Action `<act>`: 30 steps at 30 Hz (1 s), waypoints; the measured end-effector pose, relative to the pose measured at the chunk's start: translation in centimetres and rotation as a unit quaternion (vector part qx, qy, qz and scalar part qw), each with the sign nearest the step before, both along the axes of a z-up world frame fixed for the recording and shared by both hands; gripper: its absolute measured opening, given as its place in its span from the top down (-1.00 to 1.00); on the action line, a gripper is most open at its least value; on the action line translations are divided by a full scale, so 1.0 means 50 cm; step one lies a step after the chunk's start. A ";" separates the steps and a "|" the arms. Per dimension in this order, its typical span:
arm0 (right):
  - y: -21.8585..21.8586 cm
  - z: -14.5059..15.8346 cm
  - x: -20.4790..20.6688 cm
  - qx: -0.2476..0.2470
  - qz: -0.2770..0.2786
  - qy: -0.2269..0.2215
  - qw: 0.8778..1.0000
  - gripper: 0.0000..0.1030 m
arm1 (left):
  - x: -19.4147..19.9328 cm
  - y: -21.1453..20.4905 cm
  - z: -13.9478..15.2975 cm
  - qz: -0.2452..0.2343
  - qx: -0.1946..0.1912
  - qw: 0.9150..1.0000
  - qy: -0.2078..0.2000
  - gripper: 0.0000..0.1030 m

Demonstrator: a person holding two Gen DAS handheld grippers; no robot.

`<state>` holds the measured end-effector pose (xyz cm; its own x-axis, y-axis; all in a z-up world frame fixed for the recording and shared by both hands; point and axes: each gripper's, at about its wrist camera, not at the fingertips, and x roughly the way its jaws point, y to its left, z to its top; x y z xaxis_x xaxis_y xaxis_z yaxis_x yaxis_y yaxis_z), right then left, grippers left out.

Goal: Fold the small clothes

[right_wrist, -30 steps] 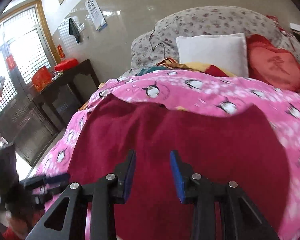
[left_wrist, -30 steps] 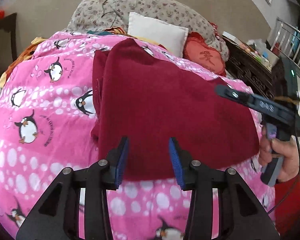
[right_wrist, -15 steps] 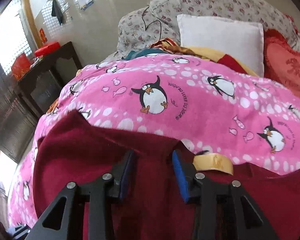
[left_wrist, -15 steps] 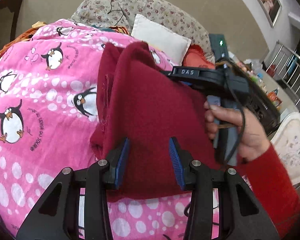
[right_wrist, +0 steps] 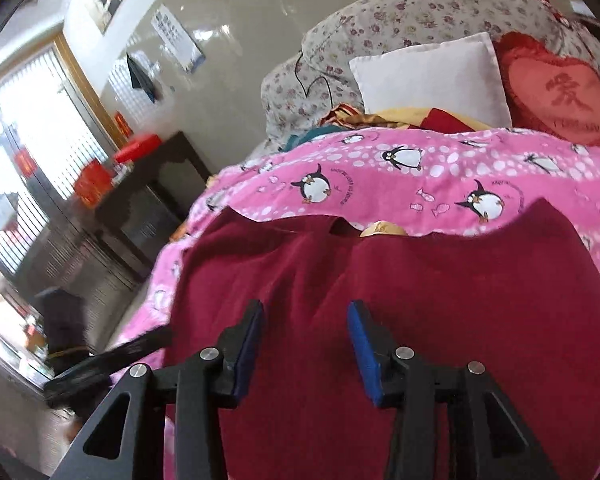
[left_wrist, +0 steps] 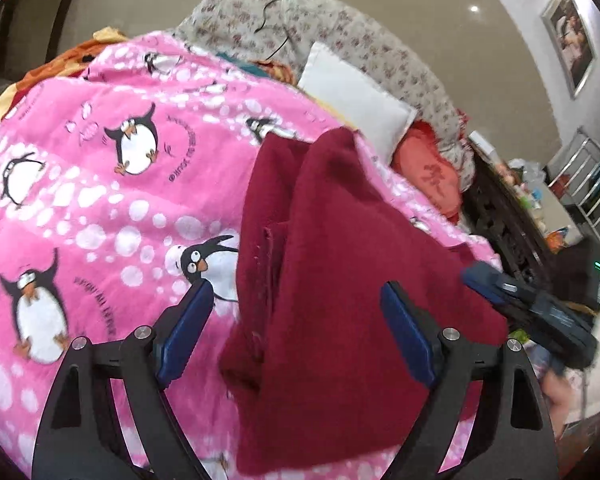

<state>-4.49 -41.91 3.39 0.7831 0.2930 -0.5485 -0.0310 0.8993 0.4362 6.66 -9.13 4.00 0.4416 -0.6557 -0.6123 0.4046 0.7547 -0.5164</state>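
Note:
A dark red garment [left_wrist: 364, 280] lies on the pink penguin blanket [left_wrist: 100, 208], with its left side folded over into a layered edge. My left gripper [left_wrist: 296, 296] hovers over the garment's near left part. Its jaws are opening wide and nothing is pinched between them. In the right wrist view the same garment [right_wrist: 440, 300] spreads below my right gripper [right_wrist: 306, 312]. Those jaws are opening a little and the pads touch no cloth. A yellow label [right_wrist: 382, 230] shows at the garment's far edge. The right gripper [left_wrist: 528, 308] appears blurred at the garment's right edge.
A white pillow [right_wrist: 432, 76], a red heart cushion [right_wrist: 560, 92] and a floral quilt [right_wrist: 400, 12] lie at the bed's head. A dark wooden cabinet [right_wrist: 140, 208] stands left of the bed. The left gripper [right_wrist: 100, 368] shows blurred low on the left.
The left jaws have spread wide apart. The right gripper reached over the garment's far edge, then drew back to the right side. The garment's left side now lies folded over.

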 end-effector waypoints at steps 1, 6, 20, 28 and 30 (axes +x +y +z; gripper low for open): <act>-0.005 0.002 -0.007 0.016 0.003 -0.006 1.000 0.18 | 0.005 -0.003 -0.007 0.000 0.002 1.000 0.003 -0.66; -0.027 -0.012 -0.012 0.076 0.029 -0.018 0.997 0.18 | 0.019 -0.030 -0.042 -0.015 -0.008 0.999 0.034 -0.64; -0.029 -0.088 0.087 0.061 0.039 0.005 0.997 0.72 | -0.037 -0.074 0.071 -0.068 0.010 0.997 0.020 0.51; -0.076 -0.101 0.099 0.113 0.013 0.003 0.994 0.73 | -0.110 -0.158 0.159 -0.091 0.059 0.994 -0.013 0.53; -0.102 -0.082 0.078 0.161 0.018 0.007 0.987 0.61 | -0.131 -0.192 0.166 -0.105 0.073 0.992 -0.018 0.53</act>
<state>-0.60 -47.01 -0.72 0.7624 0.4810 -0.4329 -0.0518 0.7122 0.7000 0.11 -18.71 12.28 0.3290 -0.6405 -0.6939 0.5770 0.7180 -0.3892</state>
